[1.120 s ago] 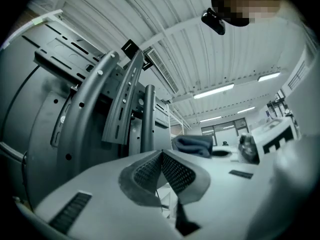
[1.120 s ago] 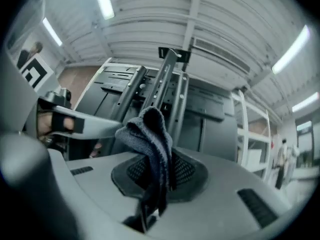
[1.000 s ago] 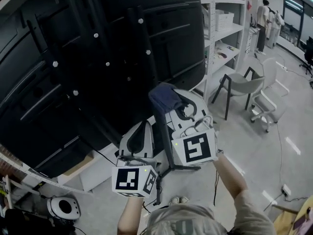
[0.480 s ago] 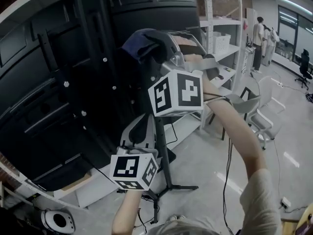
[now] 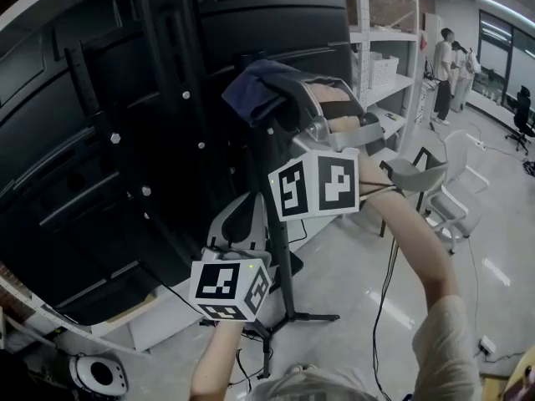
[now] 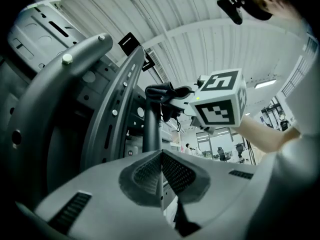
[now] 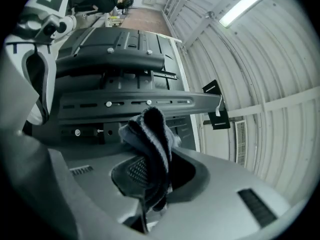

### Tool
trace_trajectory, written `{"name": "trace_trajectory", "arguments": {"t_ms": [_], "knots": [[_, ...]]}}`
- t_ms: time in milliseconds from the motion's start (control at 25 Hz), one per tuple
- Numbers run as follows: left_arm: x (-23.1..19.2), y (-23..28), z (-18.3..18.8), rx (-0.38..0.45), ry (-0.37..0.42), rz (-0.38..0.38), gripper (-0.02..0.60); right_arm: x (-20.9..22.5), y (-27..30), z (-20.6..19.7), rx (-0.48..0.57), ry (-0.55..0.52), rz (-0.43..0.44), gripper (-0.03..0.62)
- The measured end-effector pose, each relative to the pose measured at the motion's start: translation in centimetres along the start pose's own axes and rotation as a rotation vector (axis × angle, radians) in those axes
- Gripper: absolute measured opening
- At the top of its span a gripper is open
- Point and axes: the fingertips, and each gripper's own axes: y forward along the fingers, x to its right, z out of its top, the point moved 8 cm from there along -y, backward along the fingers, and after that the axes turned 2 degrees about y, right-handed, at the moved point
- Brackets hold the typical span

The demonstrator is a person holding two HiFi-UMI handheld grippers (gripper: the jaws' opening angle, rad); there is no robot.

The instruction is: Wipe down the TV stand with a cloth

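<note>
Up high, the right tongs (image 7: 146, 181) are clamped on the crumpled dark blue cloth (image 7: 150, 134). It bulges out past their tips, just in front of the slotted crossbar of the black metal TV stand (image 7: 125, 103). Well below them, the left tongs (image 6: 161, 156) are pressed together with nothing between, pointing up along the stand's upright post, which rises just beyond their tips.
</note>
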Motion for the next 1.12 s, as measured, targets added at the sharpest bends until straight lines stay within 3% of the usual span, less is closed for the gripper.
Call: {"name": "trace_trajectory", "arguments": {"t_ms": [600, 1120], "knots": [[-1.3, 0.6, -1.5, -0.022, -0.031, 0.007, 0.015, -5.1, -2.1, -1.0, -0.035, 0.089, 0.197, 0.057], [-1.6, -0.4, -2.3, -0.037, -0.031, 0.031, 0.015, -10.7, -4.7, -2.5, -0.075, 0.108, 0.302, 0.057]]}}
